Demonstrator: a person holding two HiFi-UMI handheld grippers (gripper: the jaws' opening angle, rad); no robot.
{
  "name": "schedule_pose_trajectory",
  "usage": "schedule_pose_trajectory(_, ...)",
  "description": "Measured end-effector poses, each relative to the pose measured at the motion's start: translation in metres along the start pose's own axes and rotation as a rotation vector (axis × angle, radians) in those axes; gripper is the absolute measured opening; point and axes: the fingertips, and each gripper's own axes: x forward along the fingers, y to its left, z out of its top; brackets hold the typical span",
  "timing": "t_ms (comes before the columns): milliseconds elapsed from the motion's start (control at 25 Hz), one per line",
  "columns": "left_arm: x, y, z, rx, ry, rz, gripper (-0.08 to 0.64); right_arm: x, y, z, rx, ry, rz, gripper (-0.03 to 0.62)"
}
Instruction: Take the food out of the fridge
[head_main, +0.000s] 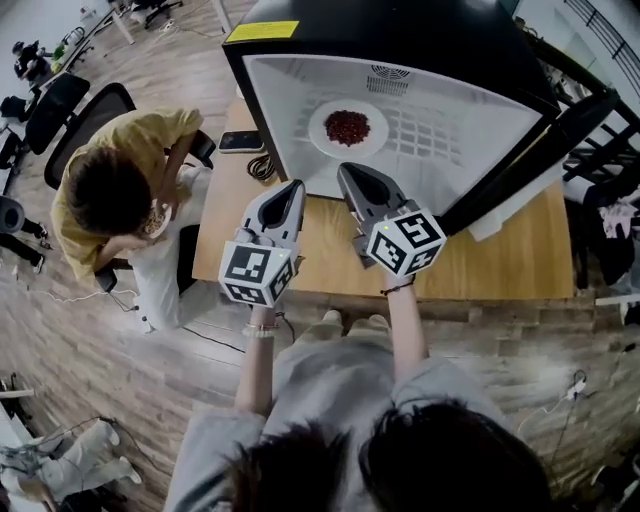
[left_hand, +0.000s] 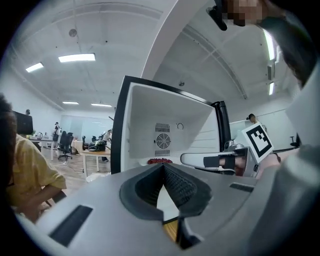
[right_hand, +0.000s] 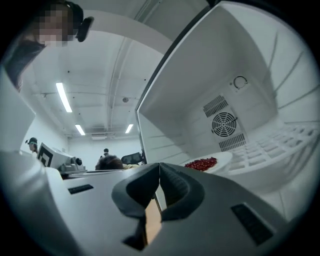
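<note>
A small black fridge (head_main: 400, 40) stands open on a wooden table (head_main: 500, 262), its door (head_main: 540, 150) swung out to the right. Inside, on the white floor, sits a white plate (head_main: 322, 138) heaped with red food (head_main: 347, 127); the food (right_hand: 202, 163) also shows in the right gripper view and, small, as the food (left_hand: 159, 161) in the left gripper view. My left gripper (head_main: 296, 186) and right gripper (head_main: 345, 171) hover side by side over the table just before the fridge mouth, both pointing at it. Both are shut with nothing between the jaws.
A person in a yellow shirt (head_main: 110, 170) sits at the table's left end. A phone (head_main: 241, 141) and a coiled cable (head_main: 262, 165) lie on the table left of the fridge. A black office chair (head_main: 60, 115) stands behind the person.
</note>
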Motion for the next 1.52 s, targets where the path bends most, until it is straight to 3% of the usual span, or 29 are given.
schedule_pose_trajectory(160,0.009,-0.002,-0.003,-0.008,0.007,-0.052,0.008,-0.013,-0.018,0.001,0.074,-0.025,-0.09,0.009)
schedule_pose_trajectory(440,0.03,-0.016,-0.004,-0.025,0.022,-0.107,0.008,-0.018,-0.037,0.01,0.218,-0.045,-0.108,0.009)
schedule_pose_trajectory(920,0.039,-0.004,-0.015,-0.045,0.052,-0.09,0.008,-0.018,-0.058,0.005,0.372,-0.066,-0.182,0.012)
schedule_pose_trajectory(1280,0.051,-0.005,-0.015,-0.04,0.056,-0.097,0.008,-0.015,-0.072,-0.007,0.557,-0.066,-0.21,0.129)
schedule_pose_trajectory(1520,0.054,-0.002,-0.013,-0.035,0.055,-0.087,0.008,-0.008,-0.074,-0.014,0.725,-0.089,-0.198,0.144)
